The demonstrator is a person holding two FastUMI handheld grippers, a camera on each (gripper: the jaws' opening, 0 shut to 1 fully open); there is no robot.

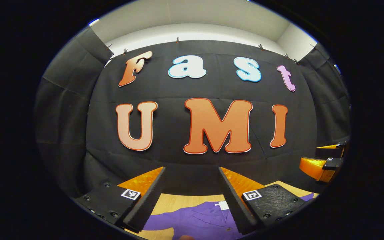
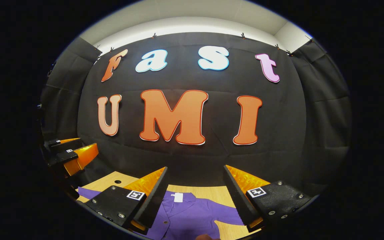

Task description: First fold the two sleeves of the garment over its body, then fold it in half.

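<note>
In the left gripper view, the left claw (image 1: 192, 196) hangs above the wooden bench (image 1: 185, 201) with its two fingers spread wide and nothing between them. Each finger carries a small square black-and-white marker (image 1: 130, 194) on its housing; the pattern is a code, not readable writing. Below and between the fingers lies the purple garment (image 1: 202, 221), spread flat on the bench, with a small white tag (image 1: 223, 205) at its collar; whether the tag bears any writing is too small to tell. A dark button (image 1: 228, 229) shows on the cloth just right of the collar opening. Far to the right of the garment, at the edge of this view, the right claw (image 1: 325, 160) appears, held well above the bench.

In the right gripper view, the left claw (image 2: 68, 153) shows at the far left, up off the bench (image 2: 205, 193). A purple sleeve tip (image 2: 87, 192) reaches out to the left of the garment's (image 2: 192, 216) body on the wood. The right claw (image 2: 195, 196) hangs over the garment, fingers wide apart and empty. The collar with its white tag (image 2: 178, 197) sits between the fingers, and the other sleeve (image 2: 225, 216) stretches rightward from the body, lying flat and unfolded.
</note>
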